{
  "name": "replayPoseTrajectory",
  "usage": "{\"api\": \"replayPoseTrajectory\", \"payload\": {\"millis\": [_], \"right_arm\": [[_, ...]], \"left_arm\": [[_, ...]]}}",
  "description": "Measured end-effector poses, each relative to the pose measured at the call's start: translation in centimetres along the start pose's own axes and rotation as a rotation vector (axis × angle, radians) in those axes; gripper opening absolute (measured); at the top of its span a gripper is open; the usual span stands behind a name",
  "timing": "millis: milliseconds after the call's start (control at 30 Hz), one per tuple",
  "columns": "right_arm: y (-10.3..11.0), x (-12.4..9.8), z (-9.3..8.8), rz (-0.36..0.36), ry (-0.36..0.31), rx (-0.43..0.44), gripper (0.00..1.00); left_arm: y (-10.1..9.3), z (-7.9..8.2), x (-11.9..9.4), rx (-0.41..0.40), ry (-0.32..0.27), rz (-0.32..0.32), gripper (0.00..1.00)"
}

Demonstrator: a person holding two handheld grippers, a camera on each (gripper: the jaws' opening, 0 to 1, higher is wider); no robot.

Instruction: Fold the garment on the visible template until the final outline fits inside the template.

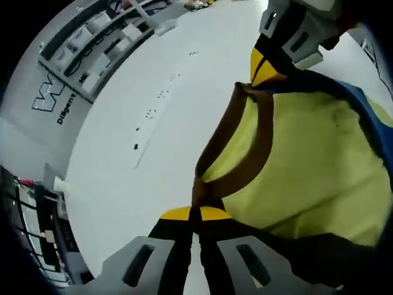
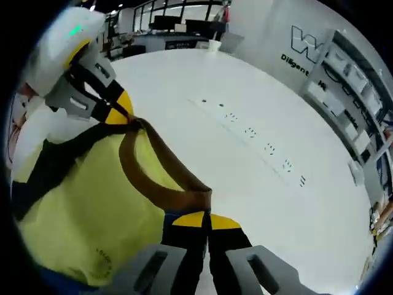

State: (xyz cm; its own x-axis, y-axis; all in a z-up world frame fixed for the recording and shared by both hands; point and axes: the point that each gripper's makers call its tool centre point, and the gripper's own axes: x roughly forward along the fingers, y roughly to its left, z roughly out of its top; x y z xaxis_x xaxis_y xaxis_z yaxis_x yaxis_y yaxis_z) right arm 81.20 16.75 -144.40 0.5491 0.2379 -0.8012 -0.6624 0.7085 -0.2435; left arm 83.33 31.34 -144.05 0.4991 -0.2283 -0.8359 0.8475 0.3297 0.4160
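Both grippers, left gripper (image 1: 199, 215) and right gripper (image 2: 207, 220), are pinched closed on the brown collar (image 2: 147, 184) of the yellow garment (image 1: 307, 172), held above the white table (image 2: 258, 184). Looks like the lift-and-spread step; next it probably needs laying flat.

White table surface (image 1: 123, 178) carries a line of small dark printed marks (image 1: 161, 95), seen again in the right gripper view (image 2: 270, 149) running across the tabletop (image 2: 258, 203). Grey wall beyond bears a logo with lettering "Diligent" (image 2: 296, 62), partly readable in the left gripper view (image 1: 64, 109). Shelving with white boxes (image 1: 104, 37) stands along the wall (image 2: 356, 92); a dark rack of cluttered items (image 1: 37, 221) sits at the table's near edge.
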Motion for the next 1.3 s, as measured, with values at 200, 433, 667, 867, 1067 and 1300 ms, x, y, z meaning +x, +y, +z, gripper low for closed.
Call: {"api": "replayPoseTrajectory", "payload": {"millis": [200,433,667,867,1067,1300], "right_arm": [[-0.3,-0.4,0.3,0.021,-0.053,0.169,0.32],[0.2,-1.3,1.2,0.069,-0.133,0.23,0.84],[-0.1,-3.0,3.4,0.032,-0.181,0.19,0.97],[-1.4,-4.5,4.0,-0.004,-0.19,0.198,0.99],[-1.0,-5.6,2.7,-0.017,-0.142,0.111,0.99],[-0.9,-7.3,2.9,-0.028,-0.14,0.099,0.99]], "left_arm": [[1.0,-0.2,-0.2,-0.041,-0.023,0.043,0.1],[3.0,3.3,-2.4,-0.136,-0.187,0.122,0.74],[3.1,4.0,-2.8,-0.146,-0.192,0.128,0.91],[3.7,2.0,-3.7,-0.167,-0.15,0.14,0.92],[4.0,0.2,-5.5,-0.167,-0.122,0.156,0.92],[3.8,-0.4,-8.0,-0.125,-0.115,0.165,0.94]]}}
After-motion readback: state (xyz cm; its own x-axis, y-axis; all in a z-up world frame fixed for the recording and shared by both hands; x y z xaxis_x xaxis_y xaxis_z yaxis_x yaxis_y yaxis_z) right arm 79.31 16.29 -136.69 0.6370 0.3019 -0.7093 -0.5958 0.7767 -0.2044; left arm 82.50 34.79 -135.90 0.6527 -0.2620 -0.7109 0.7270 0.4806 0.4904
